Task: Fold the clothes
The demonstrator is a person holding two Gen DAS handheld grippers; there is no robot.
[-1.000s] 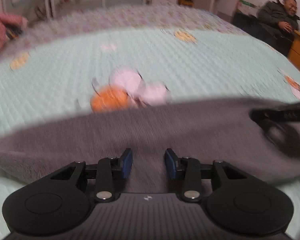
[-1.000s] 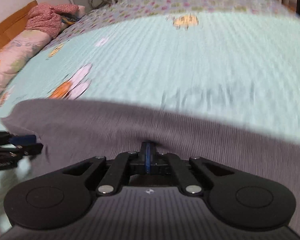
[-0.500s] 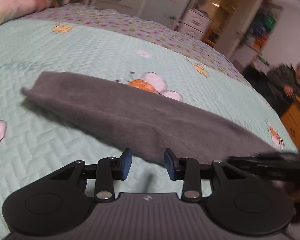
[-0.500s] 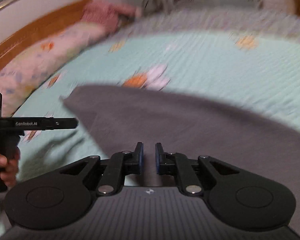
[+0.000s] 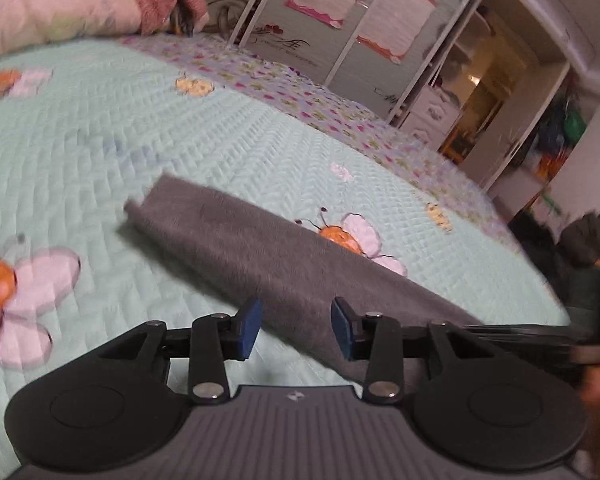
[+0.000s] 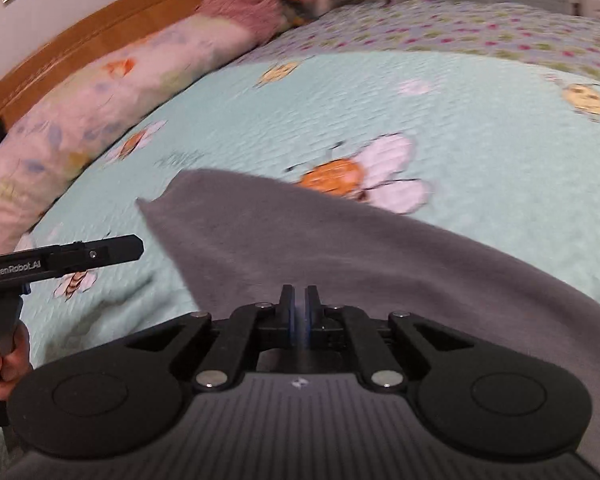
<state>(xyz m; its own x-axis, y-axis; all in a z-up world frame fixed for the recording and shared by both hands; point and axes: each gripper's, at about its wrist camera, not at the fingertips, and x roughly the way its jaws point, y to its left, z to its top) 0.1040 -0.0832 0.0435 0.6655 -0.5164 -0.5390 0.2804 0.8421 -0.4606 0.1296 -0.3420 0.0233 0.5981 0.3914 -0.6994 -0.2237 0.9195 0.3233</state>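
A grey fleece garment (image 5: 268, 248) lies folded into a long strip on the mint quilted bedspread (image 5: 100, 140). My left gripper (image 5: 296, 326) is open and empty, with its fingers over the strip's near edge. In the right wrist view the garment (image 6: 340, 248) spreads under my right gripper (image 6: 299, 312), whose jaws are closed together over the cloth; nothing visibly sits between the pads. The left gripper also shows in the right wrist view (image 6: 80, 256), at the left, held by a hand.
A floral pillow (image 6: 80, 120) and a pink knitted item (image 6: 252, 4) lie along the wooden headboard (image 6: 80, 44). Wardrobe doors (image 5: 340, 12) stand past the bed's far side. A person (image 5: 592, 240) sits at the right edge.
The right gripper opened briefly half a second ago and has closed again. The left gripper has stayed open and moved left along the garment. The garment now lies flat as a strip.
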